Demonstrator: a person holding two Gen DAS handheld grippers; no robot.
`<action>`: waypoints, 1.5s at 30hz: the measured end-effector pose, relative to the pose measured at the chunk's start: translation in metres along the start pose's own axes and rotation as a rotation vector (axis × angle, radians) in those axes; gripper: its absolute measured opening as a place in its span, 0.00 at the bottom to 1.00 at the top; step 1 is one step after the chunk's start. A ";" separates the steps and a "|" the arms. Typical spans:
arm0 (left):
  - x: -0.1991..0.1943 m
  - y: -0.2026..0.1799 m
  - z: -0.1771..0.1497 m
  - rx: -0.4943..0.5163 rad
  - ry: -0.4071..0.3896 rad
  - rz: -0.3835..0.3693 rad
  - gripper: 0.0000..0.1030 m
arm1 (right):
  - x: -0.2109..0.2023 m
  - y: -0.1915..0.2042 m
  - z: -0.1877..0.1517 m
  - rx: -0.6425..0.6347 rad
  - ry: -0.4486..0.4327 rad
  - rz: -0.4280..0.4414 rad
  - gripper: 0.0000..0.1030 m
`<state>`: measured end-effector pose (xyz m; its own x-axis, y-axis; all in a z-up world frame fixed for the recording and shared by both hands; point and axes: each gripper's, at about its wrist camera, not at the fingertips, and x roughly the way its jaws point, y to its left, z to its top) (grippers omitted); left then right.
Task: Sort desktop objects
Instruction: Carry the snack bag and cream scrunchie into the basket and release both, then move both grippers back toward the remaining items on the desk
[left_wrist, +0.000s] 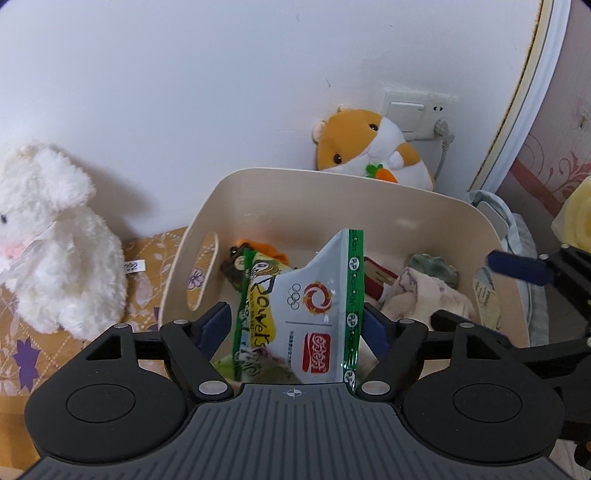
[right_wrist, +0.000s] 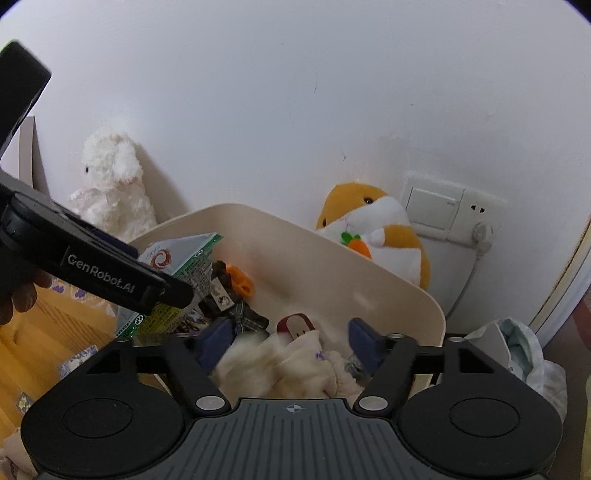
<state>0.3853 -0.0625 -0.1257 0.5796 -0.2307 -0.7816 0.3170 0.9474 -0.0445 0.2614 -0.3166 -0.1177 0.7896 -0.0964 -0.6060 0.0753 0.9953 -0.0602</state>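
A cream plastic bin (left_wrist: 295, 192) stands against the wall; it also shows in the right wrist view (right_wrist: 369, 280). My left gripper (left_wrist: 295, 325) is shut on a white and green snack packet (left_wrist: 314, 306) and holds it over the bin's near edge; the packet also shows in the right wrist view (right_wrist: 173, 273). My right gripper (right_wrist: 291, 339) is open over a cream cloth (right_wrist: 291, 365) in the bin, with nothing between its fingers. In the bin lie a dark plaid item (right_wrist: 236, 314), an orange piece (right_wrist: 242, 282) and a red and white item (right_wrist: 295, 325).
A white plush rabbit (left_wrist: 55, 243) sits left of the bin on a patterned orange cloth (left_wrist: 22, 347). An orange hamster plush (left_wrist: 369, 147) leans on the wall behind the bin, by a wall switch and socket (left_wrist: 417, 114). A crumpled bag (right_wrist: 517, 354) lies to the right.
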 end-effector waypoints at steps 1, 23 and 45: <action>-0.003 0.003 -0.001 -0.006 -0.003 0.004 0.74 | -0.003 0.001 0.001 0.001 -0.006 -0.003 0.76; -0.046 0.037 -0.013 -0.064 -0.063 0.034 0.76 | -0.051 0.025 -0.015 0.030 -0.039 -0.053 0.97; -0.069 0.086 -0.094 0.135 0.047 -0.026 0.76 | -0.054 0.078 -0.078 -0.025 0.097 0.040 1.00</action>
<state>0.3017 0.0559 -0.1343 0.5354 -0.2408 -0.8095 0.4314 0.9020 0.0170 0.1767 -0.2343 -0.1513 0.7288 -0.0577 -0.6823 0.0289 0.9981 -0.0535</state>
